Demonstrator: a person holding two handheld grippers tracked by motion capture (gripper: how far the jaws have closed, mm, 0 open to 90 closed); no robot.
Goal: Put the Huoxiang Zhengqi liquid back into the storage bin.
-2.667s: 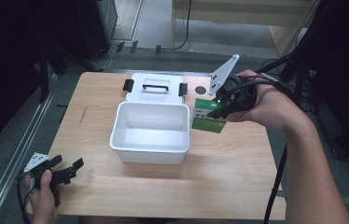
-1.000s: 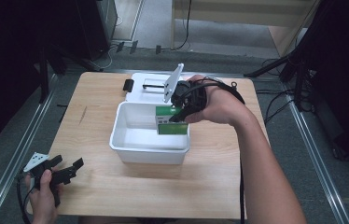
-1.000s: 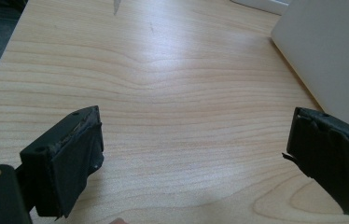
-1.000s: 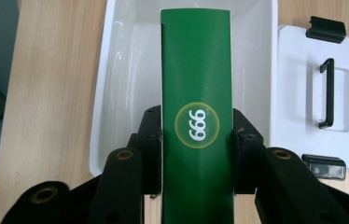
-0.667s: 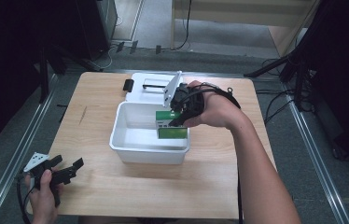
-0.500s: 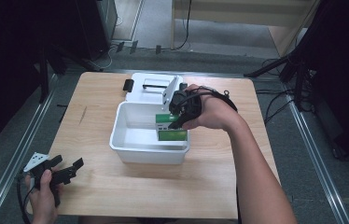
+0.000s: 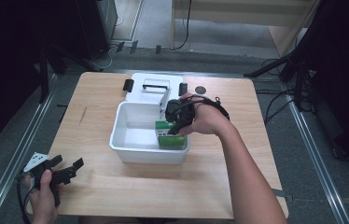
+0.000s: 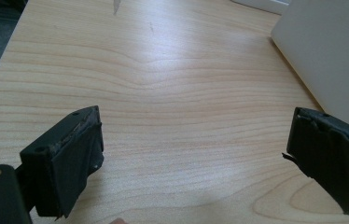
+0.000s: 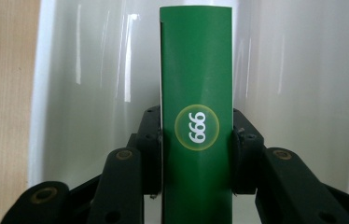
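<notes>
The green box [image 9: 196, 116], marked 999 on a round badge, sat pinched between the jaws of your right gripper [image 9: 196, 154], pads pressed on its two narrow sides, long axis running away from the camera. In the high view the box [image 7: 170, 136] was down inside the white bin [image 7: 130, 144], at its right end and close against the right wall, with your right gripper [image 7: 178, 122] reaching in over the far right corner of the rim. Whether the box had touched the bin floor you could not tell from these views; the glossy inner wall [image 9: 93, 93] showed close behind it. The bin's lid [image 7: 151, 86] lay flat on the table just beyond the bin, latches out to each side, and a small dark disc [image 7: 201, 89] rested to its right. Your left gripper [image 7: 60, 171] sat idle near the front left corner of the wooden table [image 7: 93, 107], jaws spread wide with nothing between them, bare wood [image 8: 186, 116] under them and the bin's outer wall [image 8: 322, 51] off to one side. Risks from here, as judged: letting go before the box is seated could tip it against the wall; with so little room at the right wall, opening the jaws could nudge the bin or drag the box askew on the way out.
</notes>
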